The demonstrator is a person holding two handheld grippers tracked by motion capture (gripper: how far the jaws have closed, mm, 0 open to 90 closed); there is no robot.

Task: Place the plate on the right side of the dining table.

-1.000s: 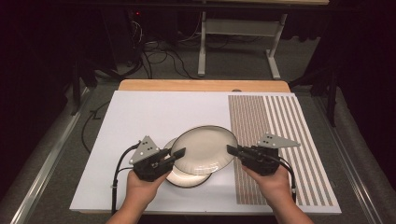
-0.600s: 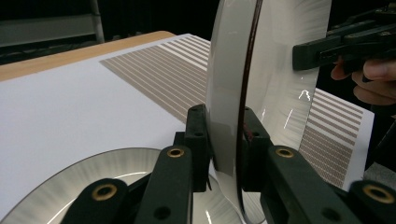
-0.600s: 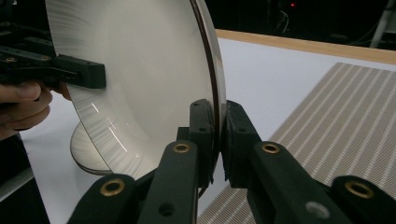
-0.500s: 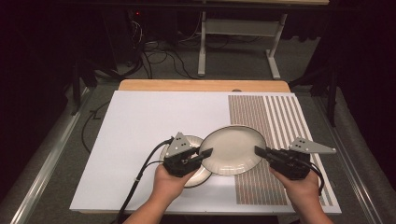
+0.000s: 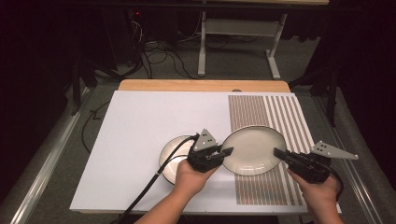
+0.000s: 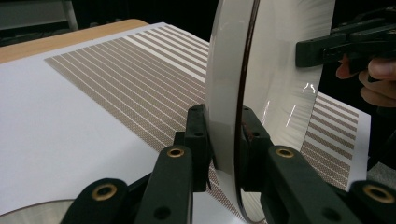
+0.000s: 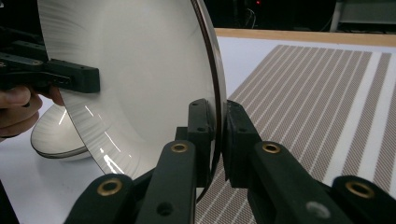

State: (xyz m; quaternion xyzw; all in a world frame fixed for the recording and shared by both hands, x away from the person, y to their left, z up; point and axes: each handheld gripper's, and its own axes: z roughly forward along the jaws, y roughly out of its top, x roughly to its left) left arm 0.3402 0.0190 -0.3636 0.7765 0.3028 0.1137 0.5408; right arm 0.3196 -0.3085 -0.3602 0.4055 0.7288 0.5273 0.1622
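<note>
Left tool (image 5: 227, 152) and right tool (image 5: 279, 153) each clamp narrow on opposite rims of plate (image 5: 254, 149); second plate (image 5: 175, 151) half hidden.

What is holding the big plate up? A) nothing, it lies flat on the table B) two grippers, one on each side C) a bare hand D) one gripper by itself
B: the left gripper and the right gripper each pinch opposite edges of the plate between their fingers.
</note>
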